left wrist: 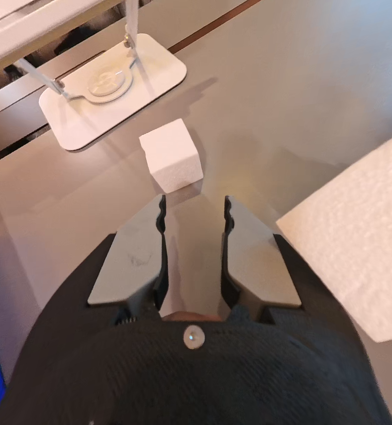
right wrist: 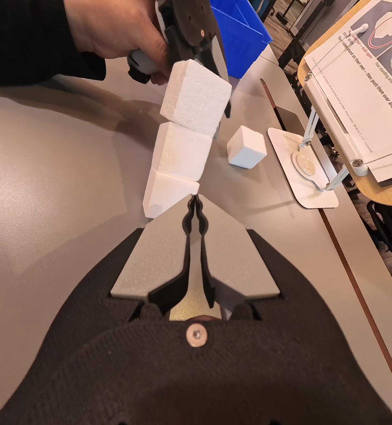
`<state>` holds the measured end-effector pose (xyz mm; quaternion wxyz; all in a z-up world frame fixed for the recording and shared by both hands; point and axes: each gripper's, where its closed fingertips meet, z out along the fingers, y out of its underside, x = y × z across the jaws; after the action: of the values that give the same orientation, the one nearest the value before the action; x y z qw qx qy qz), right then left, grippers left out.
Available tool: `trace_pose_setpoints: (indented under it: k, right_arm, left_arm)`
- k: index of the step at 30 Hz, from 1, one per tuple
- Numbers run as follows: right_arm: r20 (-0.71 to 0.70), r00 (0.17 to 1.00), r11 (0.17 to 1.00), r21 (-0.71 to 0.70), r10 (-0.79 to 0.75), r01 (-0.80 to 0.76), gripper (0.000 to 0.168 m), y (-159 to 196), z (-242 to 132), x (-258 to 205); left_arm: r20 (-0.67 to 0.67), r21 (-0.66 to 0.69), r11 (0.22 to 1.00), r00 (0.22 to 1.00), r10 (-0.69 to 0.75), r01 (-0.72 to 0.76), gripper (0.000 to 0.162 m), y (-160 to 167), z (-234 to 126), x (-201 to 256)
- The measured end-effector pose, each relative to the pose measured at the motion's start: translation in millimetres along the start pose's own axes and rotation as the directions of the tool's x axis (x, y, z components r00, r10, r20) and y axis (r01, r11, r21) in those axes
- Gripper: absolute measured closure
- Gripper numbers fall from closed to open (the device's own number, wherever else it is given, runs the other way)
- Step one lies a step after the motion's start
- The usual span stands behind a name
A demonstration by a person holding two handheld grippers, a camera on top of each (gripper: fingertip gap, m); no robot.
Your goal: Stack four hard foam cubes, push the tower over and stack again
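Three white foam cubes stand stacked on the grey table: bottom (right wrist: 165,197), middle (right wrist: 181,151), and top (right wrist: 195,96), which sits skewed on the middle one. A fourth cube (right wrist: 246,148) lies alone to the tower's right; it also shows in the left wrist view (left wrist: 170,158). My right gripper (right wrist: 195,195) is shut and empty, with its tips right at the bottom cube's near corner. My left gripper (left wrist: 196,200) is open and empty, above the table short of the lone cube. From the right wrist view, the left gripper (right wrist: 222,124) is behind the tower's top. The tower's top cube (left wrist: 351,241) looms blurred on the right.
A white stand base (right wrist: 303,170) with thin legs holds a board with a printed sheet (right wrist: 363,92) at the table's far edge; the base also shows in the left wrist view (left wrist: 112,92). A blue bin (right wrist: 236,34) stands behind the tower. A hand (right wrist: 116,27) holds the left gripper. Some 20 centimeters of space lies between my two pairs of fingers. It is some 5 centimeters from my left tips to the fourth cube (right wrist: 246,148).
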<state>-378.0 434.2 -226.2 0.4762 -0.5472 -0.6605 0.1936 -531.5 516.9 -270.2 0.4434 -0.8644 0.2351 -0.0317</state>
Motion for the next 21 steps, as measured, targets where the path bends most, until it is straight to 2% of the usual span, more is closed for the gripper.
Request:
trace_pose_setpoints:
  k: [4,21]
  right_arm:
    - [0.001,1.0,1.0,0.0,0.0,0.0,0.168,0,0,0]
    - [0.014,1.0,1.0,-0.013,-0.005,0.006,0.168,3,3,-5]
  left_arm:
    - [-0.005,0.011,0.999,0.999,-0.049,0.049,0.113,2,-3,-8]
    - [0.036,0.032,0.998,0.998,-0.054,0.052,0.112,-1,-7,-17]
